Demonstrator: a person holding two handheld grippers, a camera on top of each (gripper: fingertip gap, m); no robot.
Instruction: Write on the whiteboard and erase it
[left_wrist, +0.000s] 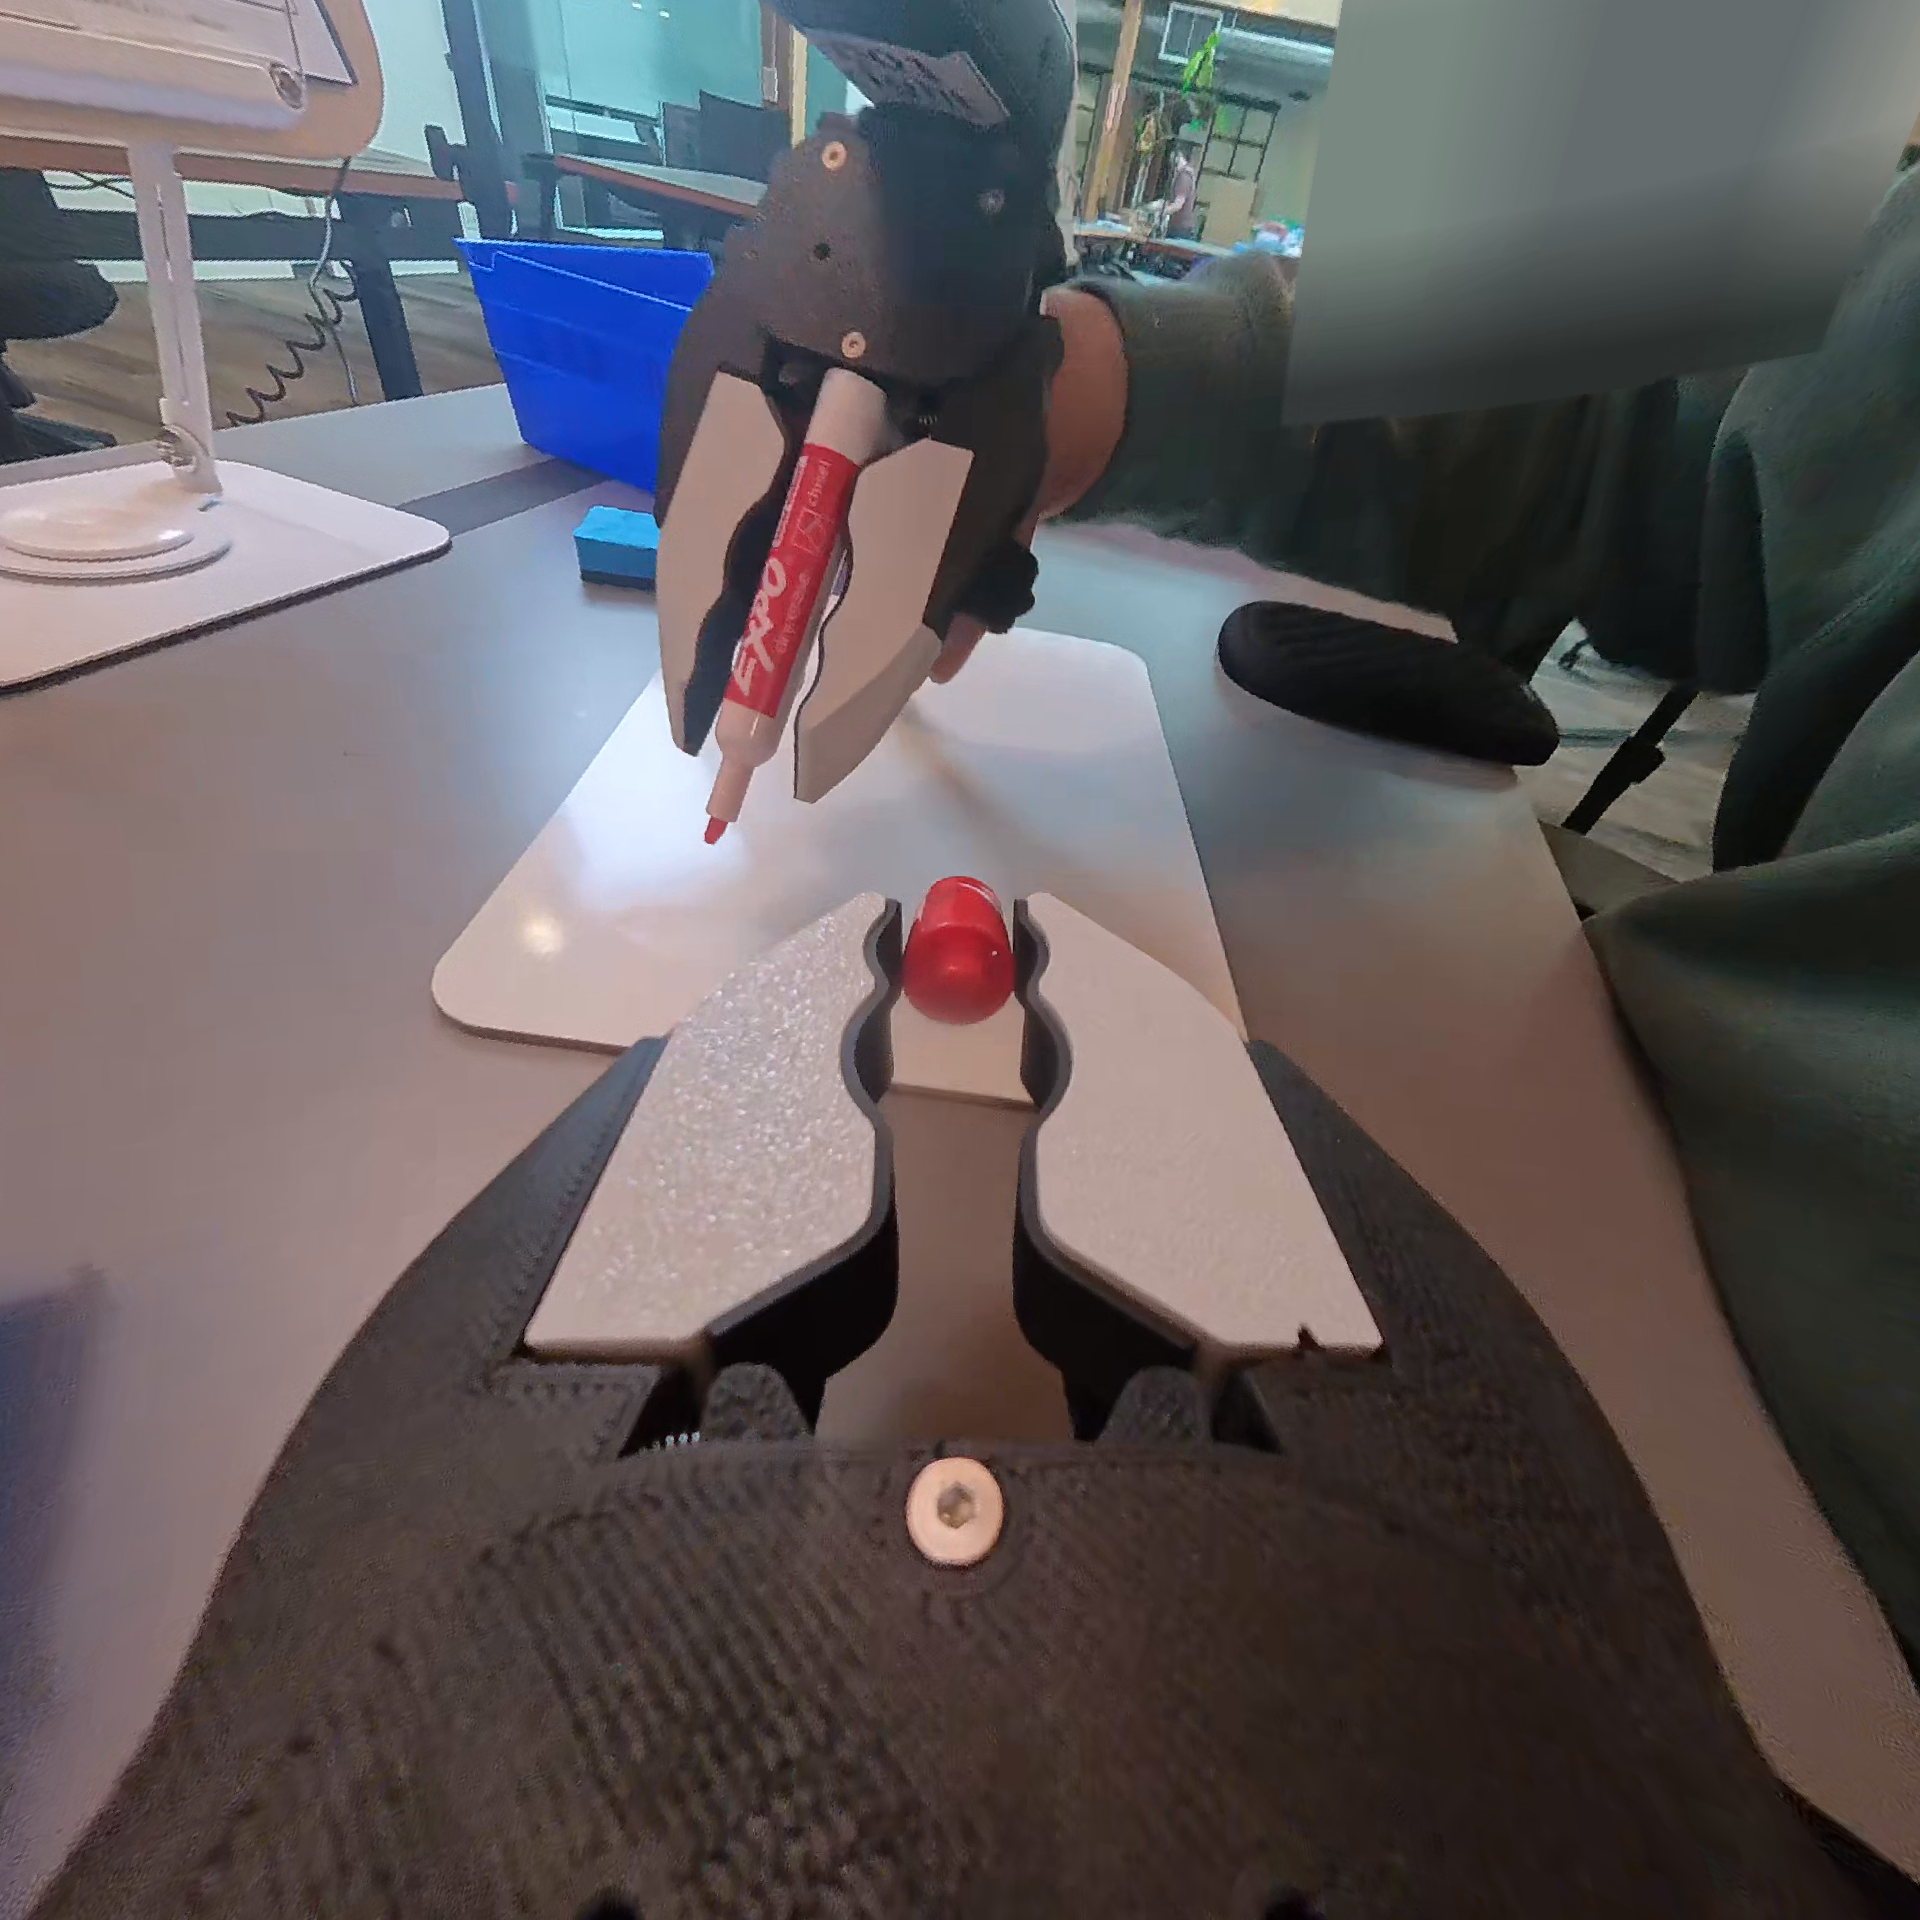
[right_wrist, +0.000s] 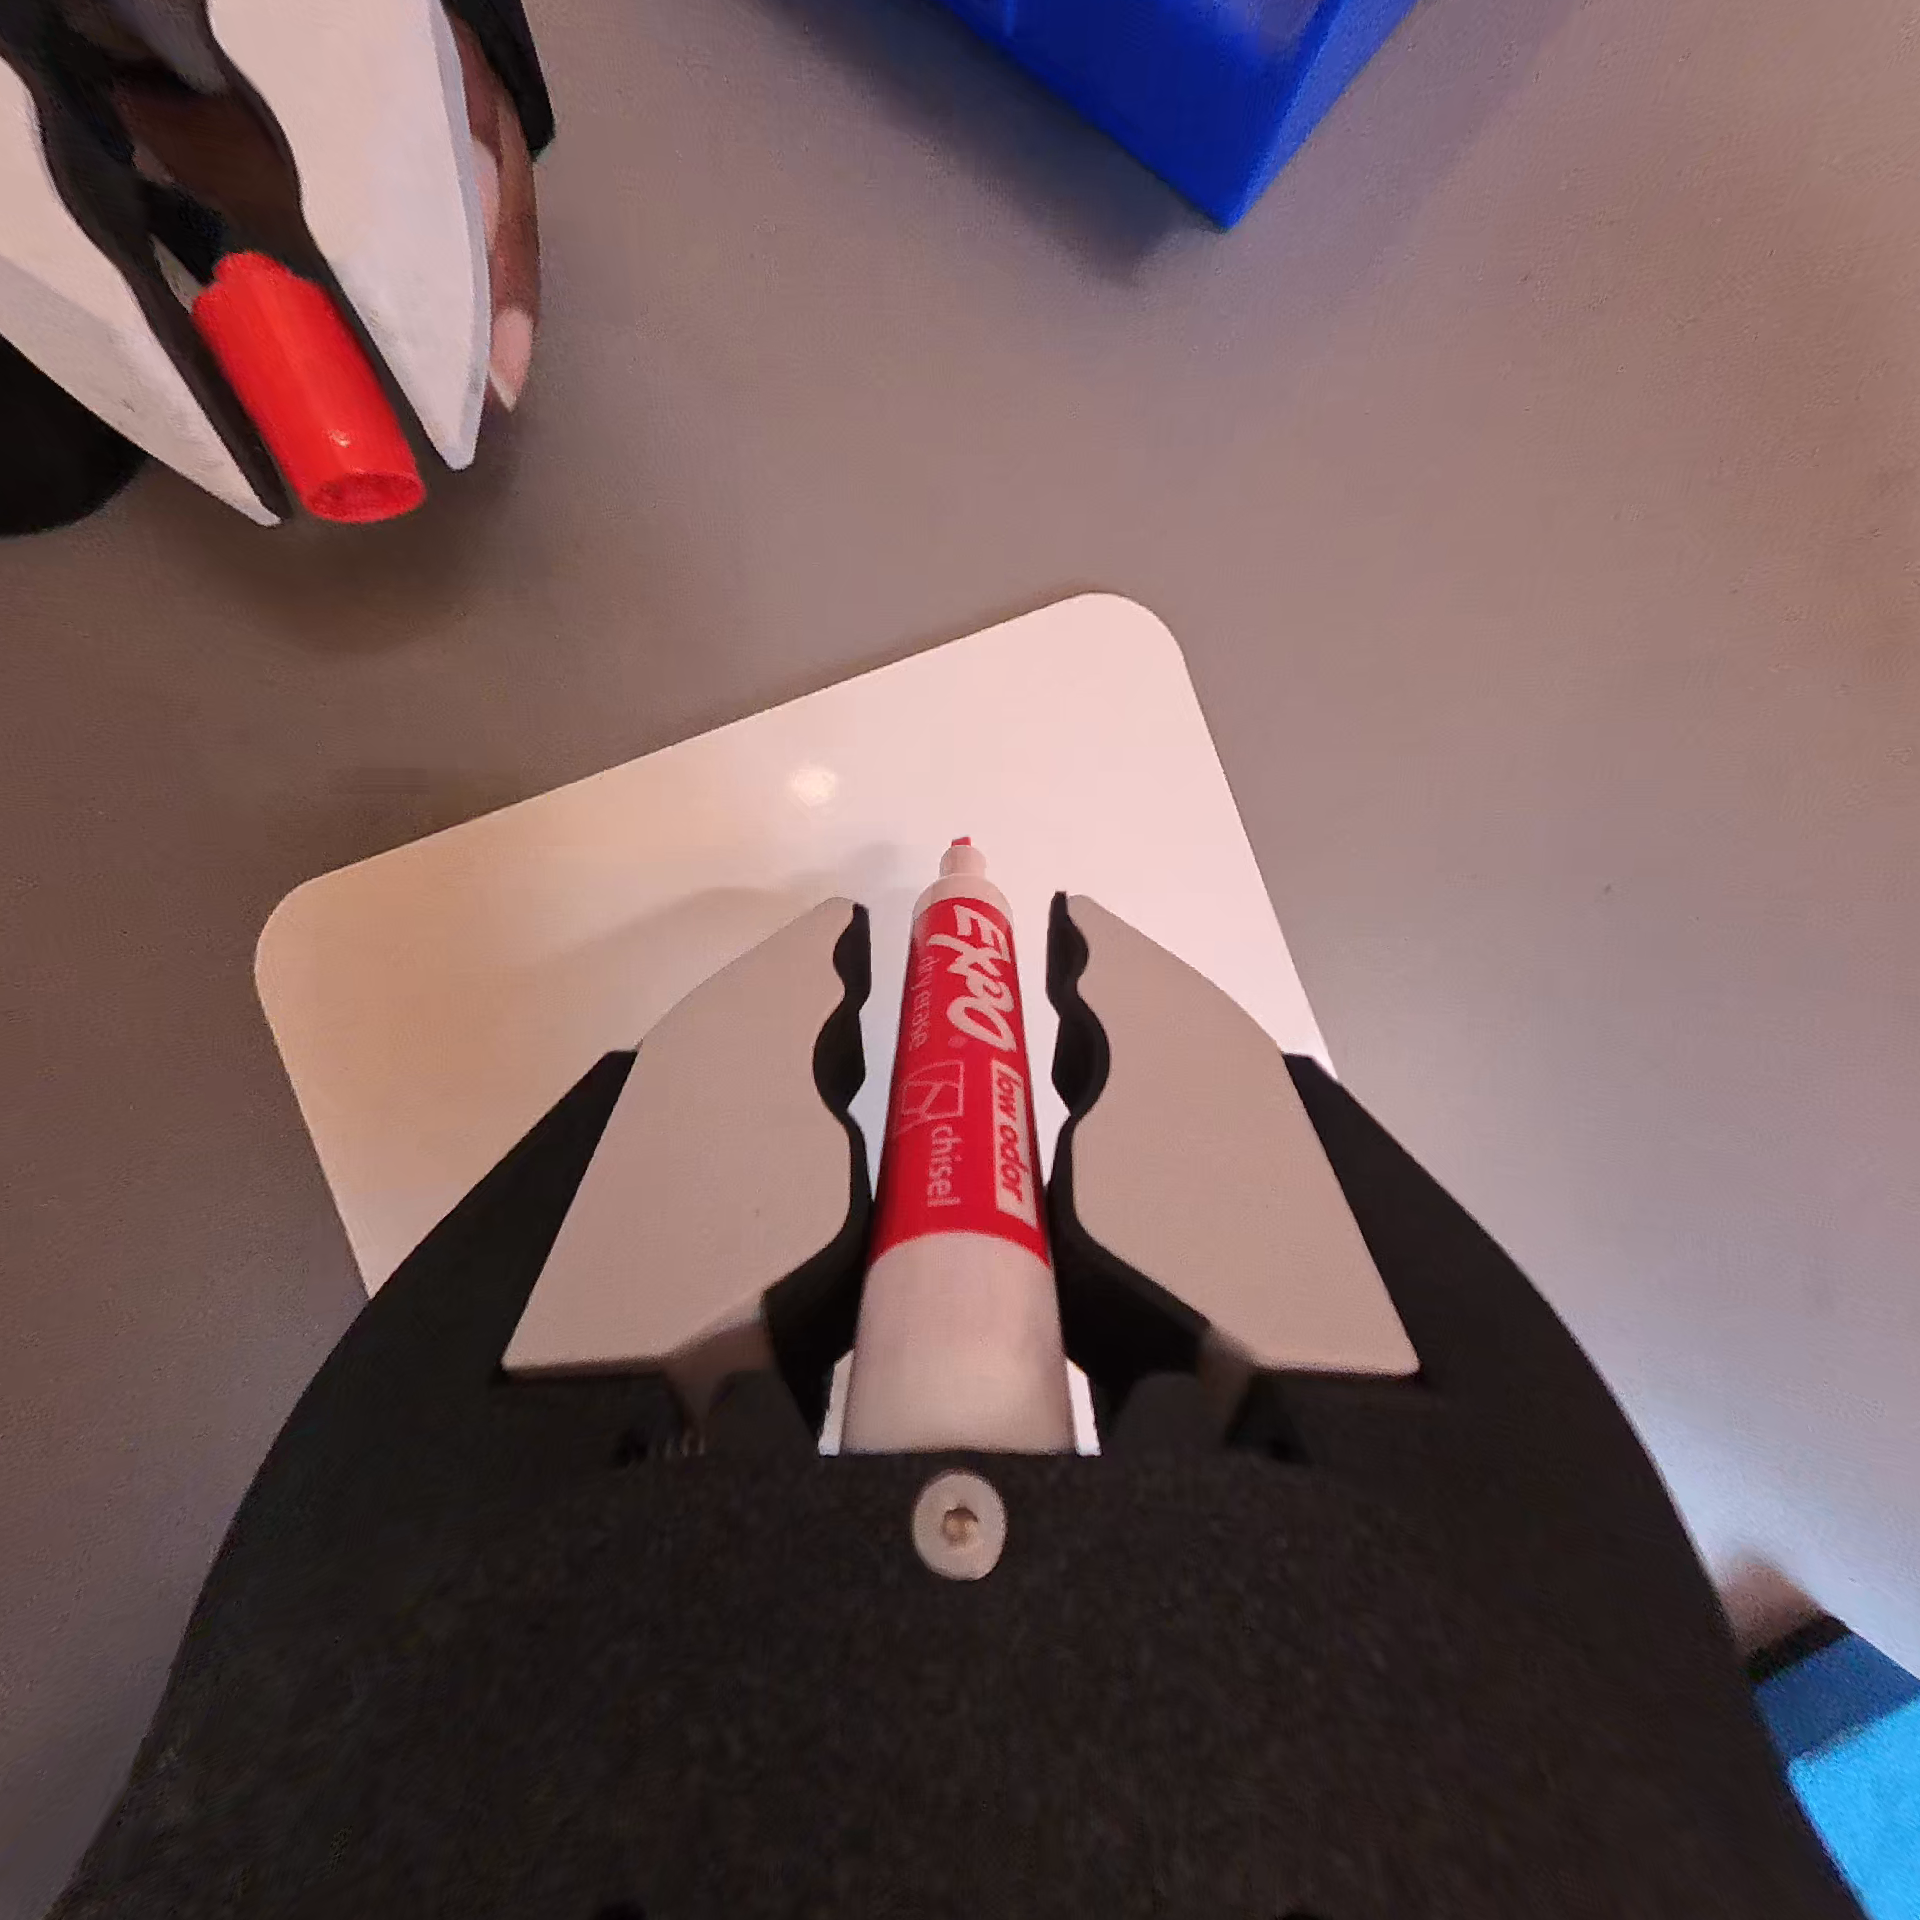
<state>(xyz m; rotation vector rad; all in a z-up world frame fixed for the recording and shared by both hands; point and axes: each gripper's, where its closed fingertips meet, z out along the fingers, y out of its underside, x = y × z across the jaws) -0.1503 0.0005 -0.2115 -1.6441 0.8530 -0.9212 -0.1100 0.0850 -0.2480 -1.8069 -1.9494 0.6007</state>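
Grey table (left_wrist: 260, 831) bearing a blank whiteboard (left_wrist: 1018, 748): right gripper (right_wrist: 956, 914) clamps the uncapped marker (right_wrist: 961, 1091) above it, left gripper (left_wrist: 954, 914) clamps the cap (left_wrist: 958, 951) at its near edge; writing and erasing remain.

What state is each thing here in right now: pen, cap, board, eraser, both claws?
Marker: uncapped, tip just above the board.
Cap: off, held.
Whiteboard: flat on the table, blank.
Eraser: lying unused.
Left gripper: shut on the cap.
Right gripper: shut on the marker.
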